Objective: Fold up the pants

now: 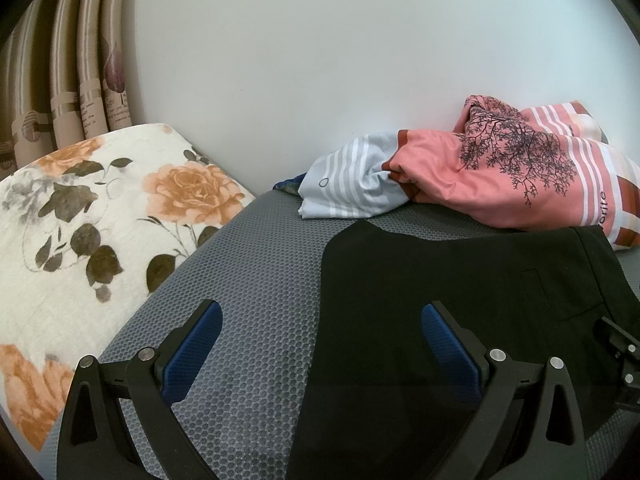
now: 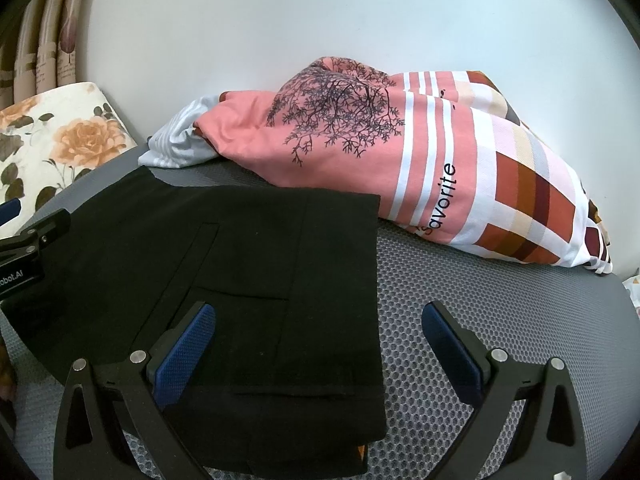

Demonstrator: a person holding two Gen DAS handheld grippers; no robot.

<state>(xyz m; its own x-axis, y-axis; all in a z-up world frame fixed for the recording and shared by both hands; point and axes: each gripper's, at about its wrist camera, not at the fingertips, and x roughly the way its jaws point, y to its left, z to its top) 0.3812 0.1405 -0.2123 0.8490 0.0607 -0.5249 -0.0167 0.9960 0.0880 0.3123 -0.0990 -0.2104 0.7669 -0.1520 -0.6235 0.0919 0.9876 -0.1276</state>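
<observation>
Black pants lie folded flat on a grey mesh mattress, pocket seams showing. They also show in the left wrist view. My left gripper is open and empty, just above the pants' left edge, its right finger over the cloth. My right gripper is open and empty, straddling the pants' right edge, its left finger over the cloth. The left gripper's body shows at the far left of the right wrist view.
A pink, white and striped quilt is bunched against the white wall behind the pants. A floral blanket lies to the left of the mattress. Curtains hang at the far left.
</observation>
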